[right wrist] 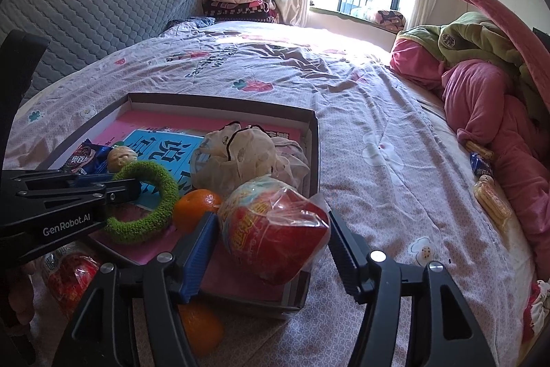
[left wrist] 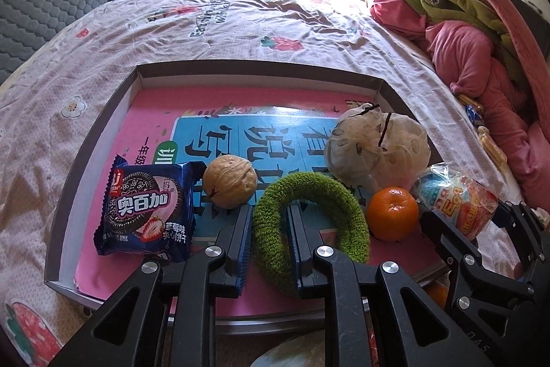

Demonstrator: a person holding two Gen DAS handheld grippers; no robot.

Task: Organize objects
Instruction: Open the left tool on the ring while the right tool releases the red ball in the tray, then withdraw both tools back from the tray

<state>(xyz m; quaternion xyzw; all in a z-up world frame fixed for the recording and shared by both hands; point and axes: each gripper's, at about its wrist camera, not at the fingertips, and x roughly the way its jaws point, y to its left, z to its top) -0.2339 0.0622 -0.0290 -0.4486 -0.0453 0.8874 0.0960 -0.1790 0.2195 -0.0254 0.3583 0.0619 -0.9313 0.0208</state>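
Objects lie in a shallow tray [left wrist: 99, 140] on the bed [left wrist: 240, 19]: a blue biscuit packet [left wrist: 147, 212], a walnut [left wrist: 229, 180], a green ring [left wrist: 311, 215], an orange [left wrist: 393, 213], a crumpled bag [left wrist: 378, 147] and a wrapped snack cup [right wrist: 275, 229]. The left gripper [left wrist: 266, 229] has its jaws narrow, straddling one side of the ring; whether the pads press it I cannot tell. The right gripper [right wrist: 271, 243] stands wider, its jaws either side of the cup at the tray's near right corner, the right pad clear of the wrapper. Another orange [right wrist: 199, 325] sits outside the tray, under the right gripper. More packets [right wrist: 488, 181] lie by the pink bedding [right wrist: 481, 98].
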